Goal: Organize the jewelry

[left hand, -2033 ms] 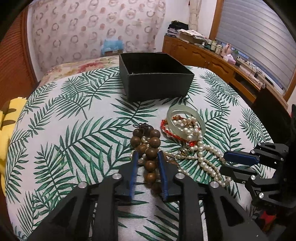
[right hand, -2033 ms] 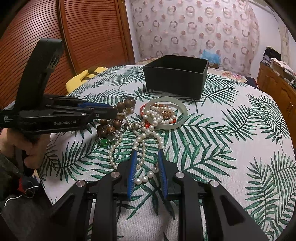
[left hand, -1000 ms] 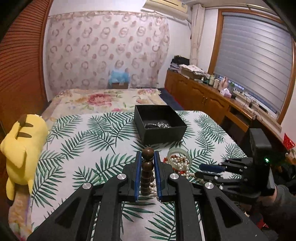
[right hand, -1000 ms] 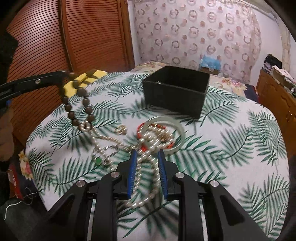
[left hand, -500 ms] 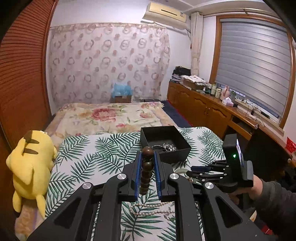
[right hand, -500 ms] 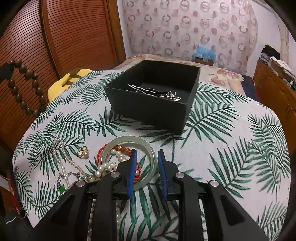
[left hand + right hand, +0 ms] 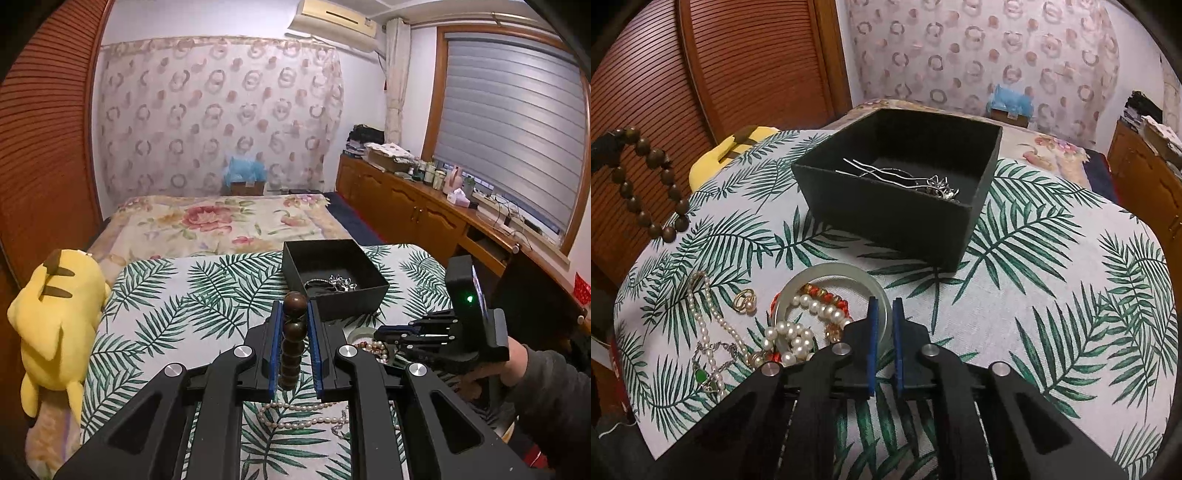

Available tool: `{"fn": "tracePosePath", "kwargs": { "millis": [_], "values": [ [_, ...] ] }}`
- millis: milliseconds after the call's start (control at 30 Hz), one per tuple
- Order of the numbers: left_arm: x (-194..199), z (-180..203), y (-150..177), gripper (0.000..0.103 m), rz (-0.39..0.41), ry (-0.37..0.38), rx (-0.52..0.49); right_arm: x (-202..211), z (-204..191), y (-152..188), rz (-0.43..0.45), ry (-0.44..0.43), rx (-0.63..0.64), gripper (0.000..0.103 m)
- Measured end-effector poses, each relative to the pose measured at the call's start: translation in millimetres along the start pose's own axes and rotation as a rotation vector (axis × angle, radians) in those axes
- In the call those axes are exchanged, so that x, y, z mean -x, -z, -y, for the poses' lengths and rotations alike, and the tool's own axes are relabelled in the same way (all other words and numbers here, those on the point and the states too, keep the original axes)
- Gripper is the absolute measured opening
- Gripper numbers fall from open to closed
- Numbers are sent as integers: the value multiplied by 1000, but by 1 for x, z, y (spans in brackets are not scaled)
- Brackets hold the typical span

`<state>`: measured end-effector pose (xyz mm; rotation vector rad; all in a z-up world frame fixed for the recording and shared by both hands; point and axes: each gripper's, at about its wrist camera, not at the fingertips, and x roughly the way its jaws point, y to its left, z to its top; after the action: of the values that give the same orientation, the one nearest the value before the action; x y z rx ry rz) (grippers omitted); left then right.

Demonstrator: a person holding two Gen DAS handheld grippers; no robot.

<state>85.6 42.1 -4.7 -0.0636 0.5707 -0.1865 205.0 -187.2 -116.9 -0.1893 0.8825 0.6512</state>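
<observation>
So right now my left tool (image 7: 293, 343) is clamped narrow on the wooden bead bracelet (image 7: 293, 332), holding it up in the air short of the black box (image 7: 897, 192), which sits at the far side of the table (image 7: 1052, 295) with a silver hairpin (image 7: 905, 177) already in it. My right tool (image 7: 882, 321) has just been closing and now pinches the rim of the jade bangle (image 7: 831, 277). I'd lift the beads clear over the box wall before letting go, and raise the bangle slowly since pearls (image 7: 798, 328) drape over it. Two seconds ago both tools were low over the pile, beads on the cloth.
</observation>
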Motion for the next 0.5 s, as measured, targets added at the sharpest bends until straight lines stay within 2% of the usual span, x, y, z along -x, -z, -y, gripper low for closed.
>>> {"fn": "tracePosePath", "kwargs": {
  "millis": [500],
  "values": [
    [-18, 6, -7, 12, -11, 6, -12, 60, -21, -15, 179, 93, 86, 8]
  ]
}}
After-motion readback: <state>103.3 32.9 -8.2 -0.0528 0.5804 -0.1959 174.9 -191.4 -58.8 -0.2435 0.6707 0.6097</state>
